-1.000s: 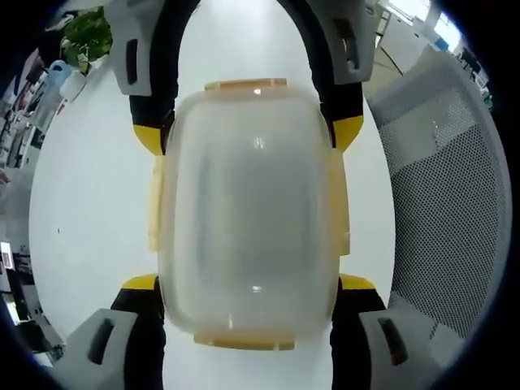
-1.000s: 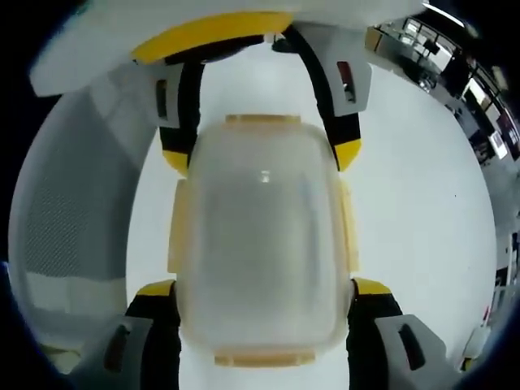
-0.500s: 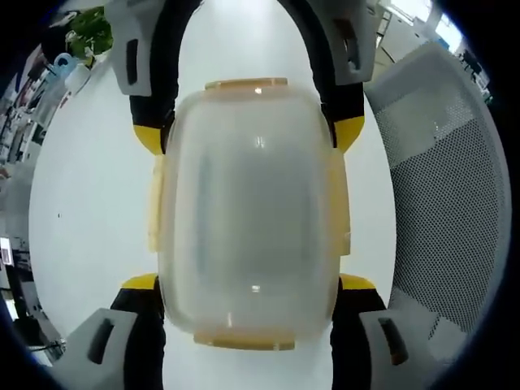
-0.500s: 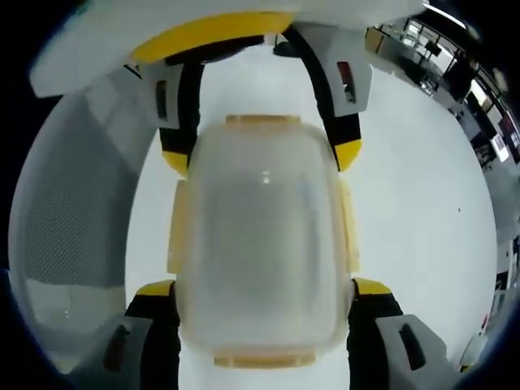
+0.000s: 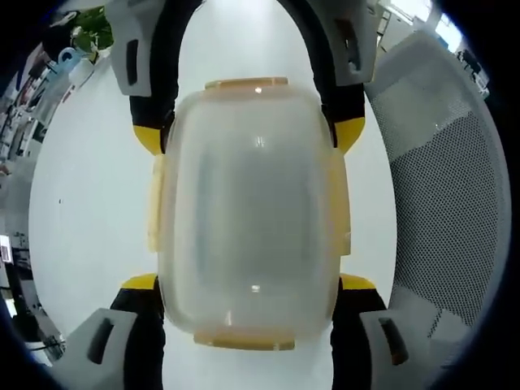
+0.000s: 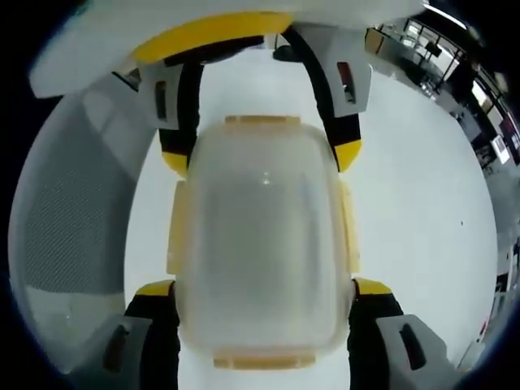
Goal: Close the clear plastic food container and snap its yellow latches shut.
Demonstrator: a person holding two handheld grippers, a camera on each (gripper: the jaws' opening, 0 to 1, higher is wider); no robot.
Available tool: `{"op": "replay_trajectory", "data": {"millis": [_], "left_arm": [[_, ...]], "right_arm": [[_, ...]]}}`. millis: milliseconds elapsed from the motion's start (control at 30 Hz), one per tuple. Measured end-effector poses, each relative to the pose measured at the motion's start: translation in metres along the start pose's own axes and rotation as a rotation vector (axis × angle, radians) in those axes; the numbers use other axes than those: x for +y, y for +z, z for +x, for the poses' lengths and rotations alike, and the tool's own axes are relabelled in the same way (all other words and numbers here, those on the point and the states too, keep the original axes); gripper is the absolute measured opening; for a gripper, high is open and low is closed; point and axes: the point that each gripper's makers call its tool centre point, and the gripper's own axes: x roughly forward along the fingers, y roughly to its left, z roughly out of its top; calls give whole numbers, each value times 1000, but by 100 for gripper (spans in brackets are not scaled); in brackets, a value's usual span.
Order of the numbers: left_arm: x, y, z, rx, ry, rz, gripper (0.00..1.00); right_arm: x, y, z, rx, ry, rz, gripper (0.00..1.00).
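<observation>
Showing: one clear plastic container [image 5: 248, 215] held between two grippers over a white table [image 5: 89, 203].
Container: lid on; it lies lengthwise between both pairs of jaws, its frosted lid or base facing each camera (which one cannot be told).
Latches: pale yellow latches [image 5: 246, 84] lie flat against all four edges of the container; whether they are snapped fully home cannot be told.
Left gripper [image 5: 248, 284]: jaws spread wide, one yellow-tipped jaw on each long side of the container near its close end, both tips touching the walls.
Right gripper [image 6: 264, 288]: jaws spread to the same width, pinching the container's long sides near the end closest to its own camera.
Opposite gripper: in each view the other tool's black-and-yellow jaws reach in beyond the container's far end and grip the sides there.
Mesh chair back [image 5: 443, 187]: grey, just beside the container, across a strip of table.
Plant [image 5: 93, 28]: green leaves well beyond the container's far corner, among blurred clutter.
</observation>
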Motion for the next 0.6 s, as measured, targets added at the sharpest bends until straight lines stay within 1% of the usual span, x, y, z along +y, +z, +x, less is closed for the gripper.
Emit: {"op": "replay_trajectory", "data": {"millis": [433, 600], "left_arm": [[1, -26, -5, 3, -1, -3, 86], [2, -32, -7, 2, 0, -3, 86]], "right_arm": [[-2, 24, 9, -6, 1, 0, 87], [-2, 31, 11, -8, 1, 1, 87]]}}
